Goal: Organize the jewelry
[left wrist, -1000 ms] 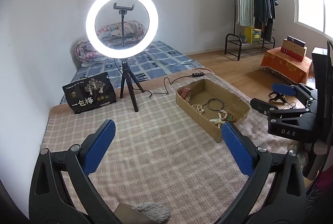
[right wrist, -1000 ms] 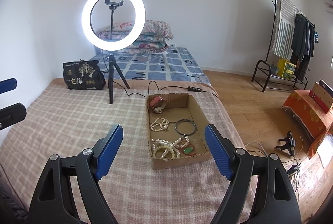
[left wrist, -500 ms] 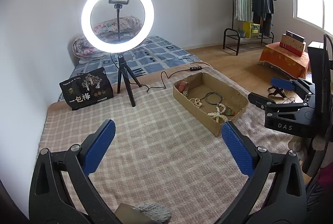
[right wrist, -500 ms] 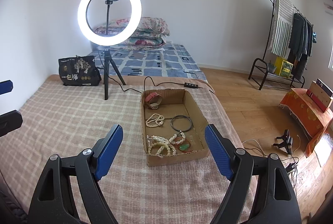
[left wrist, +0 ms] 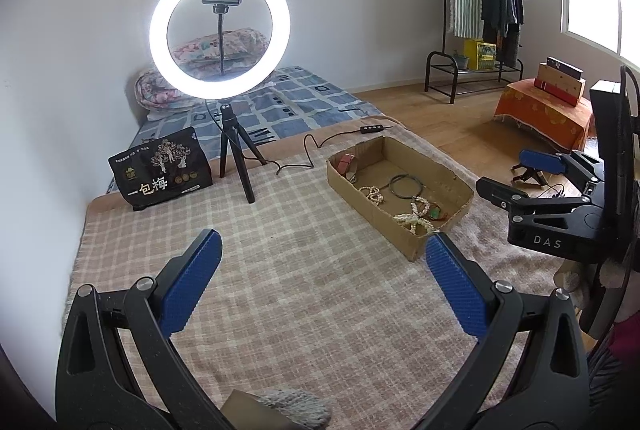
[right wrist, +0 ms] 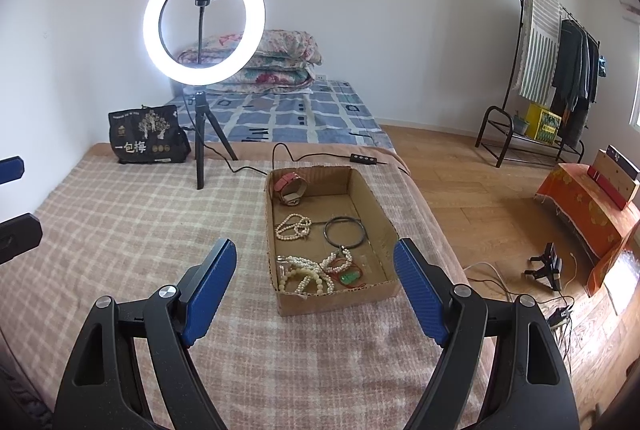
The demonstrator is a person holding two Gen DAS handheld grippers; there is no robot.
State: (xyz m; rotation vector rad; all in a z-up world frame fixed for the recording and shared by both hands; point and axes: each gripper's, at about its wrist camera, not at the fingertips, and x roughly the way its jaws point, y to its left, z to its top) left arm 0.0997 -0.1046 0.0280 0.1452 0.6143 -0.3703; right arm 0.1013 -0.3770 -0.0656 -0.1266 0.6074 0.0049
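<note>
On the plaid blanket (right wrist: 120, 222): open cardboard box (right wrist: 372, 198) holding the jewelry. Inside, pink watch (right wrist: 290, 188) at far end, small pearl strand (right wrist: 294, 226) mid-box, dark bangle (right wrist: 344, 232) just beside it, tangle of pearl and bead bracelets (right wrist: 306, 274) at near end with green pendant (right wrist: 350, 276) touching the tangle.

Right gripper (right wrist: 314, 280) hovering above blanket at near end of box, fingers spread wide, nothing between them. Left gripper (left wrist: 322, 274) over bare blanket, left of box, fingers also spread, empty.

Behind box: lit ring light (right wrist: 204, 22) on tripod (right wrist: 202, 146), its cable (right wrist: 280, 154) looping past box's far edge to inline switch (right wrist: 362, 158). Black printed bag (right wrist: 146, 136) near wall, left of tripod. Further back, mattress with folded quilts (right wrist: 276, 62). Right side, well apart: clothes rack (right wrist: 556, 70), orange-draped stand (right wrist: 588, 206), small black tripod (right wrist: 548, 264) on wood floor.
</note>
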